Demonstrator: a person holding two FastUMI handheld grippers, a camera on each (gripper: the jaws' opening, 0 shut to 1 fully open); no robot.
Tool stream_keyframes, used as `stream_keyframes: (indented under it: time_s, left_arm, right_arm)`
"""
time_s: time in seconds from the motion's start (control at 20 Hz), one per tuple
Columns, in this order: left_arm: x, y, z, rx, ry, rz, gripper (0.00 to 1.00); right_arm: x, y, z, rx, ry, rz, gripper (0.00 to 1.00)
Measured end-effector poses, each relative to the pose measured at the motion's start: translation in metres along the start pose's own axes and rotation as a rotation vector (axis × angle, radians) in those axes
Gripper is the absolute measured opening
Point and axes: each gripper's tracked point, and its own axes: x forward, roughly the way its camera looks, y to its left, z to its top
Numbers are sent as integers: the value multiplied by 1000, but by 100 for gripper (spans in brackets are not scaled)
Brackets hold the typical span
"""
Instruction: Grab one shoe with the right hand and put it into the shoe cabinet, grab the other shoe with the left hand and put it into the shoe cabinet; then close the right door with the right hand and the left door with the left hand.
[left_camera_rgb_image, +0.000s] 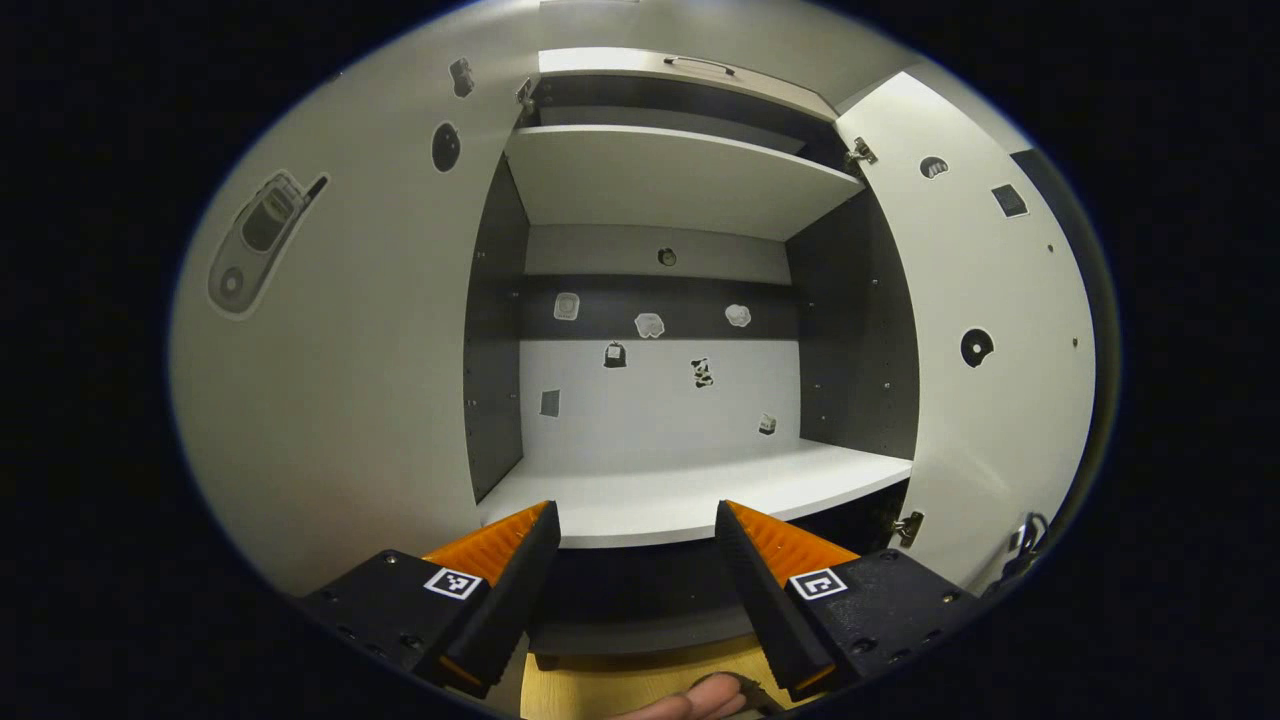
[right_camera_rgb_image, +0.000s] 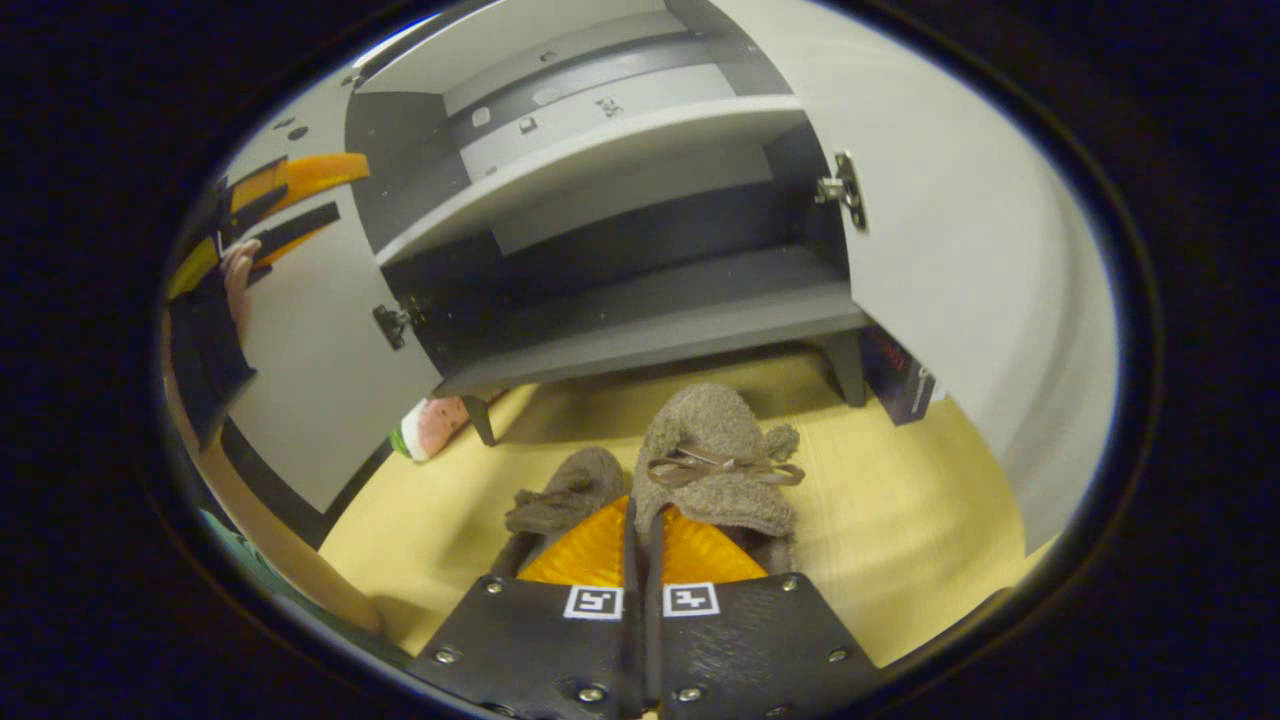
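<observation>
two slippers on the floor, cabinet standing open

two fuzzy brown slippers lying side by side on the yellow wooden floor (right_camera_rgb_image: 900, 520) before the shoe cabinet (right_camera_rgb_image: 640, 330), toes toward it; right slipper (right_camera_rgb_image: 715, 470) topped with a thin ribbon bow, left slipper (right_camera_rgb_image: 565, 490) lower and partly hidden behind the fingers in the right gripper view; right gripper (right_camera_rgb_image: 640, 535) low over the pair, jaws pressed together with no more than a thin slit between them, tips at the inner edge of the right slipper, whether pinching its fabric cannot be told; both cabinet doors swung wide, right door (right_camera_rgb_image: 980, 300) pale and hinged at the upper corner, left door (right_camera_rgb_image: 310, 350) pale too, with a dark hinge near its lower edge; bottom shelf (right_camera_rgb_image: 650, 330) grey and bare, dark recess above it; small pink and green object (right_camera_rgb_image: 432, 425) on the floor beside a cabinet leg; far left in the same view, the other gripper held up high by a hand (right_camera_rgb_image: 238, 275) in front of the left door.

left gripper (left_camera_rgb_image: 637, 520) raised level with the middle shelf (left_camera_rgb_image: 690, 495), jaws spread wide and holding nothing; white shelf board bare, another shelf (left_camera_rgb_image: 670, 180) above it; small stickers scattered across the back panel (left_camera_rgb_image: 650, 400); phone sticker (left_camera_rgb_image: 260, 240) on the inside of the left door, round dark stickers on the right door (left_camera_rgb_image: 975, 345); strip of yellow floor and a fingertip at the bottom edge.
</observation>
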Motion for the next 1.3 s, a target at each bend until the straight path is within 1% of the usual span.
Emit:
stream_keyframes:
  time_s: [0.15,0.35,0.4,0.45,0.6,0.75,0.9,1.0,1.15,1.3]
  left_arm:
    - [0,-3,-1,-8,9,-11,96]
    - [0,0,0,-12,5,-8,96]
    - [0,2,0,-13,5,-4,96]
    - [0,3,0,-13,8,-1,96]
    - [-1,4,-1,-19,13,-4,96]
    - [-3,6,3,-31,6,-3,96]
    - [-7,7,6,-32,-4,-9,96]
    - [-9,5,8,-31,-9,-16,96]
    - [-12,2,9,-37,-8,-32,95]
    - [-14,-1,9,-51,-4,-55,95]
  right_arm:
    - [-31,19,46,-34,-66,26,1]
    - [-76,46,120,-128,-189,40,1]
    - [-88,54,139,-154,-219,42,2]
    - [-97,61,160,-165,-252,42,1]
    - [-117,86,217,-200,-330,51,1]
    - [-125,108,270,-291,-397,29,1]
    - [-109,115,320,-336,-437,-30,1]
    - [-87,113,345,-338,-426,-63,1]
    - [-38,102,365,-331,-367,-107,1]
    - [10,77,367,-357,-290,-188,1]
